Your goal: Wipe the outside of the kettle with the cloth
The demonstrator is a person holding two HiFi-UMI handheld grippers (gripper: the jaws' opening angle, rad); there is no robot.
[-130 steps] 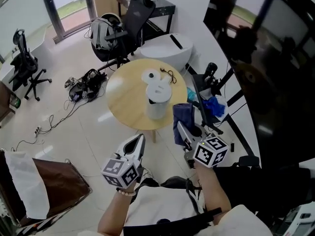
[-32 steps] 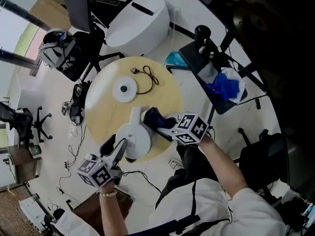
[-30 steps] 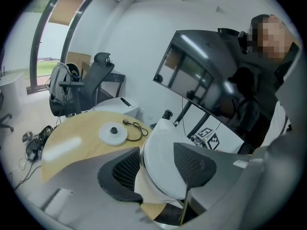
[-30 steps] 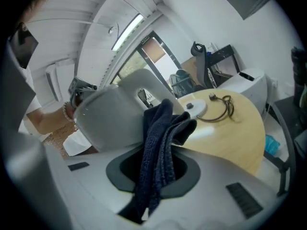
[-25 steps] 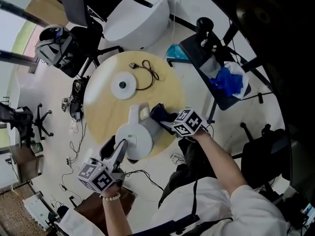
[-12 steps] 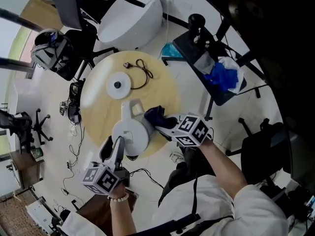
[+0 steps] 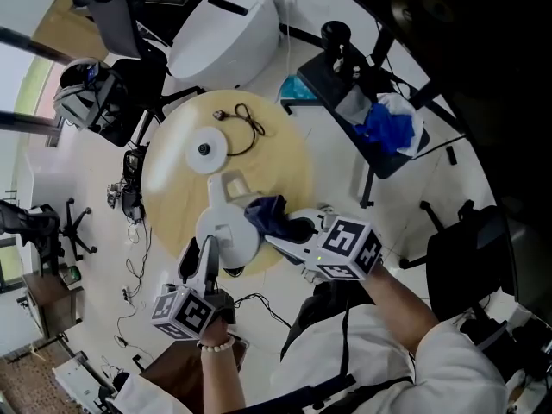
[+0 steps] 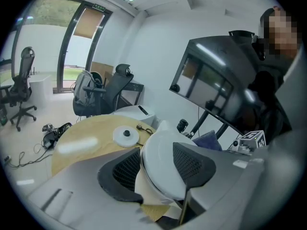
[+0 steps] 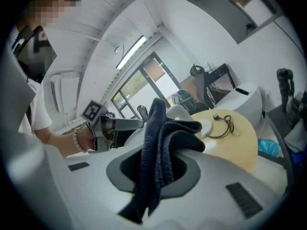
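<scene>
Head view: against half a second back, the right gripper (image 7: 278, 234) has come up, nearer the camera, and the dark blue cloth (image 7: 266, 214) it carries sits higher on the kettle (image 7: 222, 235), now at the top rim on that gripper's side rather than lower on the wall; left gripper (image 7: 200, 253) same spot, kettle not shifted on the round table (image 7: 289, 158). Kettle stands upright right in front of the left gripper, long axis vertical, spout lip pointing away from it toward the white base disc (image 7: 205, 149) further out; the body below the lid is hidden from above, handle not made out. Left gripper view: left gripper (image 8: 158, 164) jaws stand wide, a pad on either side of the white kettle (image 8: 160, 140) and pressing its wall, so it has hold of the body; spout tip shows on the far side, base disc (image 8: 125, 134) beyond it, kettle bottom cut off by the jaws, cloth (image 8: 212, 140) only a dark scrap off to the side next to the right gripper's marker cube. Right gripper view: right gripper (image 9: 153, 174) jaws closed on the bunched cloth (image 9: 160, 147), which sticks up and hangs out below; cloth hides most of the kettle (image 9: 176, 112) just ahead, contact point itself not visible; left gripper (image 9: 120, 123) shows beyond it
</scene>
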